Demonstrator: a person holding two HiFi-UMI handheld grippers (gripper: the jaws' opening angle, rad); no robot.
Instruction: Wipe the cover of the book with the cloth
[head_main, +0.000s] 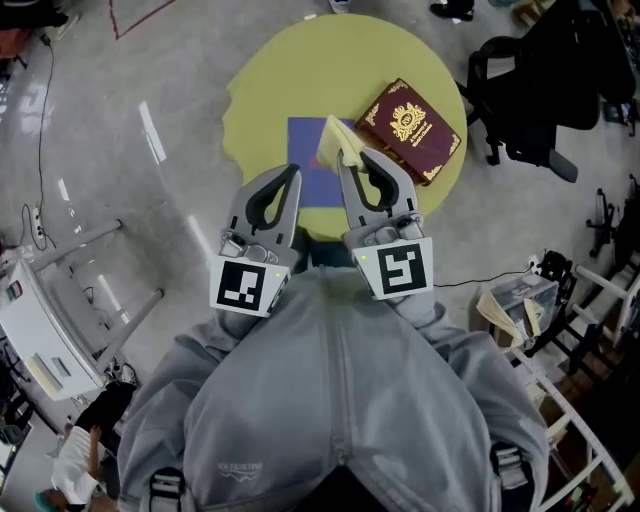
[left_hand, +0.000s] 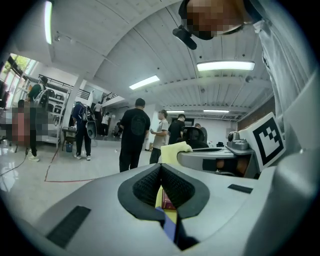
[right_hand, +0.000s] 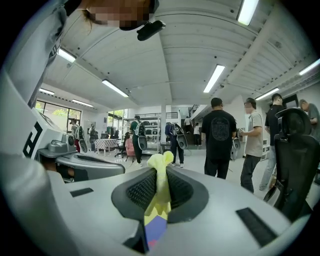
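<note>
- The floor (head_main: 130, 120) is smooth grey and glossy, with streaks of light reflected on it.
- A round table (head_main: 270, 70) with a flat, matt yellow-green top stands on it, far from the person.
- A soft grey sweatshirt (head_main: 340, 400), creased down the middle, fills the near part of the head view.
- A black office chair (head_main: 560, 80) stands to the right of the table.
- The left gripper (head_main: 291, 178) is of smooth grey plastic with dark ribbed pads. Its jaws are closed tip to tip with nothing between them, over the near edge of the table.
- The right gripper (head_main: 352, 156), of the same make, is just beside it on the right. Its jaws are clamped on the cloth.
- The book (head_main: 408, 130) lies flat on the far right part of the table. It is rectangular and set askew, with a dark red cover bearing a gold crest and gold corners.
- A flat blue square mat (head_main: 305, 145) lies on the table left of the book.
- The cloth (head_main: 338, 138) is pale yellow, soft and crumpled. It sticks out of the right gripper's tips, just beside the book's near left corner; whether it touches the cover is unclear.
</note>
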